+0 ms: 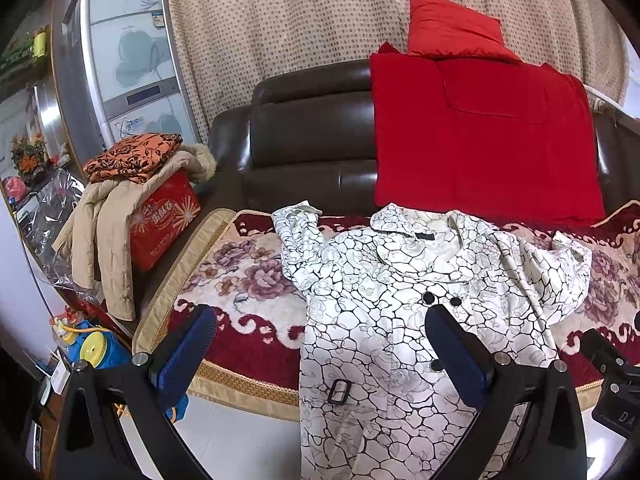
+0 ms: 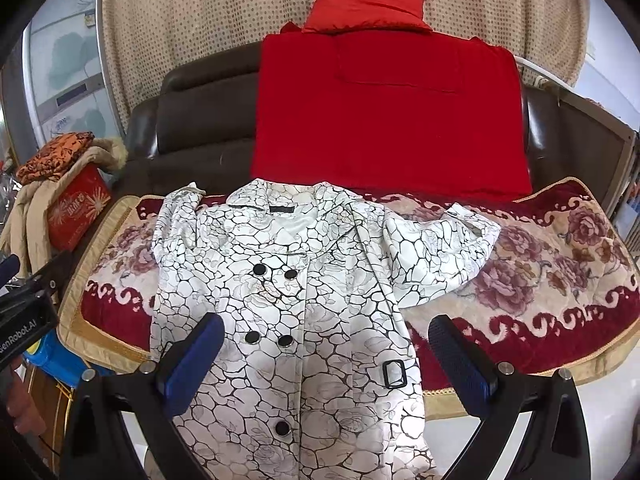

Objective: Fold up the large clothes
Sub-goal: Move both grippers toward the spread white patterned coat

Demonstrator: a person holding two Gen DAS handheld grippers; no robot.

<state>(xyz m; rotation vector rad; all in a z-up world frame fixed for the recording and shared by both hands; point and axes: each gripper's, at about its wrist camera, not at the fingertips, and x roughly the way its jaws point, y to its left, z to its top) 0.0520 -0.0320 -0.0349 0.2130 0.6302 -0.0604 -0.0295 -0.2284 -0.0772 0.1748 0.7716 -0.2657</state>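
A white coat [image 1: 380,320] [image 2: 304,300] with a black crackle print and black buttons lies face up on the sofa seat, collar toward the backrest, hem hanging over the front edge. Both sleeves are bent in at the shoulders. A black belt buckle [image 1: 339,391] [image 2: 394,374] sits on its lower part. My left gripper [image 1: 320,344] is open and hovers above the coat's left side, holding nothing. My right gripper [image 2: 326,352] is open above the coat's lower middle, also holding nothing. The right gripper's body shows at the right edge of the left wrist view.
A floral red-and-cream cover [image 2: 540,272] lies on the brown leather sofa [image 1: 304,140]. A red folded quilt [image 2: 384,120] with a red pillow [image 2: 364,4] leans on the backrest. Left of the sofa stand a red box [image 1: 164,220] draped with a beige jacket [image 1: 104,232], and a fridge [image 1: 120,60].
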